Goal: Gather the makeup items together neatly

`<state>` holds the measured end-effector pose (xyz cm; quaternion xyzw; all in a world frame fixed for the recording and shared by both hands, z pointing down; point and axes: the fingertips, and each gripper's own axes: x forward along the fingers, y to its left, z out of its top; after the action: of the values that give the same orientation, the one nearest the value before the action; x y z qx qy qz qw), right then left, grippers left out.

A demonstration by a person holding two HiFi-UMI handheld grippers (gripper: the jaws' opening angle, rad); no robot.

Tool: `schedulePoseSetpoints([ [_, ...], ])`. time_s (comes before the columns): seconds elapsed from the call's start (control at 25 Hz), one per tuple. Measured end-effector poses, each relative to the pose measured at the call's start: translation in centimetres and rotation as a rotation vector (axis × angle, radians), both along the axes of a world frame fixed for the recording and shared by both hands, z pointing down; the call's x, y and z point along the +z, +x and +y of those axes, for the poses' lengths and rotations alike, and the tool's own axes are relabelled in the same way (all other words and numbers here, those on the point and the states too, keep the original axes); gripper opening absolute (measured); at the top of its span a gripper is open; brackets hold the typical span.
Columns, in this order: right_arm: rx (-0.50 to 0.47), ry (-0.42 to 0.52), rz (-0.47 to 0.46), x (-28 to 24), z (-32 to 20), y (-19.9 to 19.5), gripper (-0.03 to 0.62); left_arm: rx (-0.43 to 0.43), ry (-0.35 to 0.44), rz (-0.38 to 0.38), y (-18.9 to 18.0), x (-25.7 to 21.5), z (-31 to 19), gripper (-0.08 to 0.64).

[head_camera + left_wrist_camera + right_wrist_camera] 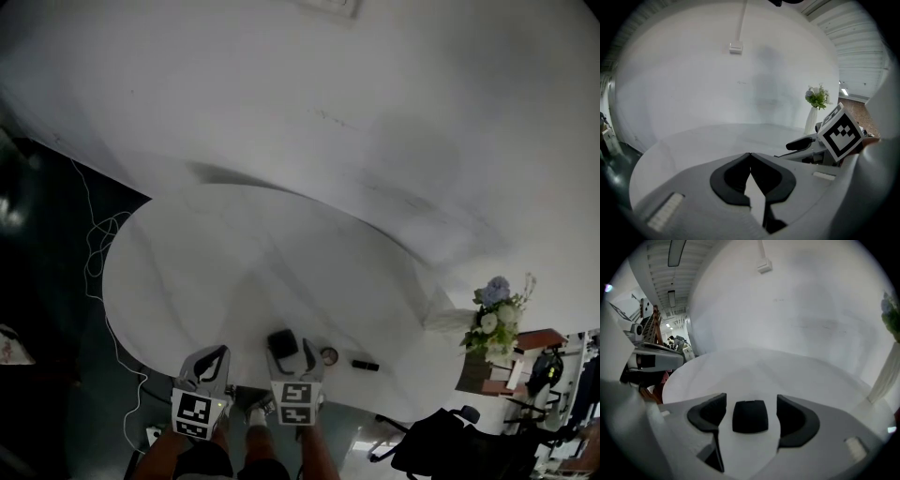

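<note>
My right gripper straddles the black compact, jaws apart, ready to grab (left gripper pinched closed, empty).

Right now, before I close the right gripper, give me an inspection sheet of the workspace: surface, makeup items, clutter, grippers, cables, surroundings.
Surface: round white table, with things only at its near edge.
Job's things: black compact lying flat; small round item to its right, too small to identify; black tube further right, lying down. All three are apart.
Clutter: nothing seen.
Grippers: left gripper jaws together, empty; right gripper jaws apart, one either side of the compact, not touching it.
Cables: white cable looped on the dark floor left of the table.
Surroundings: white wall behind; vase of flowers and black chair to the right.
</note>
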<state>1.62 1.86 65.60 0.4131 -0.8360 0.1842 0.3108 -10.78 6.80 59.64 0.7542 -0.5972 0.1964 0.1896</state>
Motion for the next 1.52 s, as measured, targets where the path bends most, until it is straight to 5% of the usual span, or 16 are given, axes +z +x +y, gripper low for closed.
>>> schedulePoseSetpoints([
  [0.52,0.15,0.274,-0.117,-15.6,-2.8,4.5,0.327,0.079,0.219,-0.021,1.8,-12.5,-3.9,0.011],
  [0.96,0.274,0.525,-0.134,-25.6,-1.7,10.2,0.099,0.167,0.385,-0.025,4.7,-21.1,-5.3,0.011],
  [1.28,0.301,0.59,-0.154,-28.3,0.1,11.1,0.008,0.234,0.43,-0.016,6.9,-23.5,-5.1,0.011],
  [1.52,0.321,0.611,-0.155,-29.0,0.4,11.7,0.006,0.253,0.441,-0.012,7.4,-23.9,-5.1,0.011],
])
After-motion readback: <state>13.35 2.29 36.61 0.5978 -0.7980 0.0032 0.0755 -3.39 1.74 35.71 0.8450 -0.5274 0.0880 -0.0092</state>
